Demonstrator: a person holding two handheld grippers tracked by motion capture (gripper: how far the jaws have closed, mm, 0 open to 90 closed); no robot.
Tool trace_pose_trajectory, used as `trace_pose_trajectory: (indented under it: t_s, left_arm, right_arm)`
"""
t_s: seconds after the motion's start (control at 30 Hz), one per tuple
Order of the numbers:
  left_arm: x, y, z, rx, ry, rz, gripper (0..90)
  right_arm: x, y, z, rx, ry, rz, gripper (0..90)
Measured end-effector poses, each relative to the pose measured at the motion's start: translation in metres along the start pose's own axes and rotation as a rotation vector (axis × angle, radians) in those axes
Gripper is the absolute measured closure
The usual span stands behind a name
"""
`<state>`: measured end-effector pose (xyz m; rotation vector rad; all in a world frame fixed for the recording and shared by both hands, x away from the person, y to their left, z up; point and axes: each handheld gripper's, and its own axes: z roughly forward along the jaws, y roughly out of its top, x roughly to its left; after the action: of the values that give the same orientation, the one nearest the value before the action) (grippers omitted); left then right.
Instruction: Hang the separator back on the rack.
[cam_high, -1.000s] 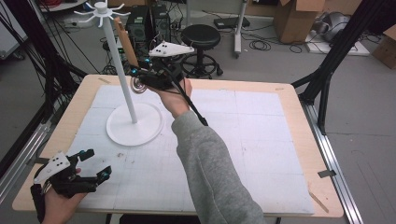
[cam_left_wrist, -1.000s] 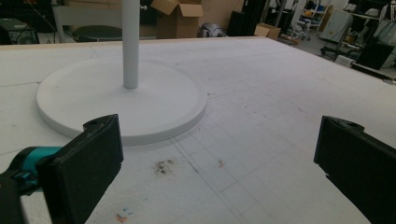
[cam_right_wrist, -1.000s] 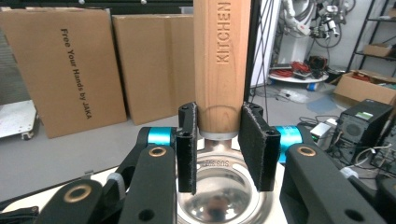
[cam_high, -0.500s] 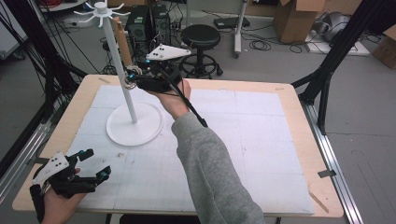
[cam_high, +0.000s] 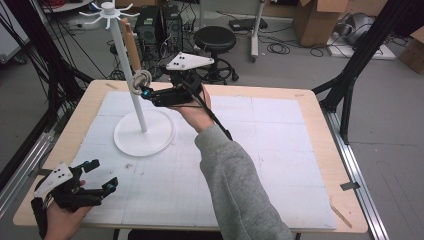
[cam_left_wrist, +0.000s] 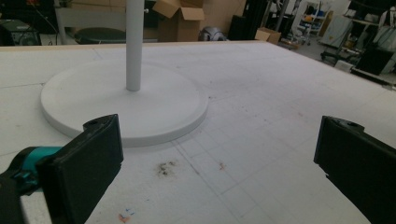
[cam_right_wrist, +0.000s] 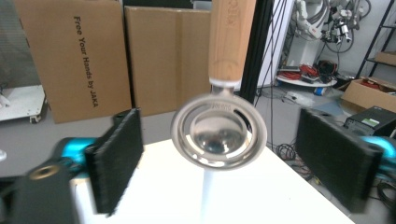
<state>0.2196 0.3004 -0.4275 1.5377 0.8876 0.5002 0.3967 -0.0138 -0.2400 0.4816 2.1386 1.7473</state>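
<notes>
Wooden-handled utensil (cam_high: 134, 60): it is hanging from the white stand in the upper left of the high view, wooden handle up and round metal head (cam_right_wrist: 218, 131) down, close beside the pole. In the right gripper view the metal ring is sitting in the middle of the frame, a little blurred.

White stand (cam_high: 144, 132): it is standing upright on the left part of the table, with a round base (cam_left_wrist: 123, 100), a thin pole and small hooks at the top.

Right gripper (cam_high: 145, 92): it is reaching toward the metal head in the upper middle of the high view. Its jaws have just been opening and are now standing wide. The ring is between them, but the pads (cam_right_wrist: 116, 156) are not pressing on it.

Left gripper (cam_high: 102, 176): it is resting low at the lower left corner of the high view, well apart from the stand. Its jaws are standing wide open with nothing between them, pointing over the mat toward the base.

Table (cam_high: 320, 115): it is carrying a white gridded mat (cam_high: 280, 150) with some small dark marks.

Sleeve (cam_high: 235, 185): grey cloth is covering the right forearm, which is coming in from the bottom middle.
</notes>
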Motion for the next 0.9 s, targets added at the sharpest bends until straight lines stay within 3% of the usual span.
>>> trace_pose_trajectory:
  t_s: [0.1, 0.17, 0.27, 0.53, 0.7, 0.9]
  left_arm:
    - [0.001, 0.001, 0.0, -0.013, 0.003, -0.005, 1.8]
    - [0.001, 0.001, 0.002, -0.004, 0.004, -0.009, 1.7]
    - [0.0, 0.001, 0.005, 0.001, -0.001, -0.005, 1.8]
    - [0.0, 0.001, 0.004, 0.003, 0.004, -0.002, 1.8]
    - [-0.001, 0.002, 0.004, 0.002, 0.001, 0.012, 1.8]
    - [-0.002, 0.002, 0.007, 0.01, -0.013, 0.012, 1.8]
  right_arm:
    - [0.001, -0.006, -0.002, 0.011, -0.039, -0.022, 8.6]
    - [0.0, -0.011, -0.003, 0.011, -0.038, -0.013, 0.4]
    - [-0.003, -0.016, -0.007, 0.038, -0.004, -0.01, 0.3]
    - [-0.004, -0.026, -0.027, -0.017, 0.061, -0.001, 0.3]
    - [-0.004, -0.037, -0.038, -0.018, 0.067, -0.017, 0.3]
    - [-0.008, -0.053, -0.05, -0.018, 0.083, -0.004, 0.3]
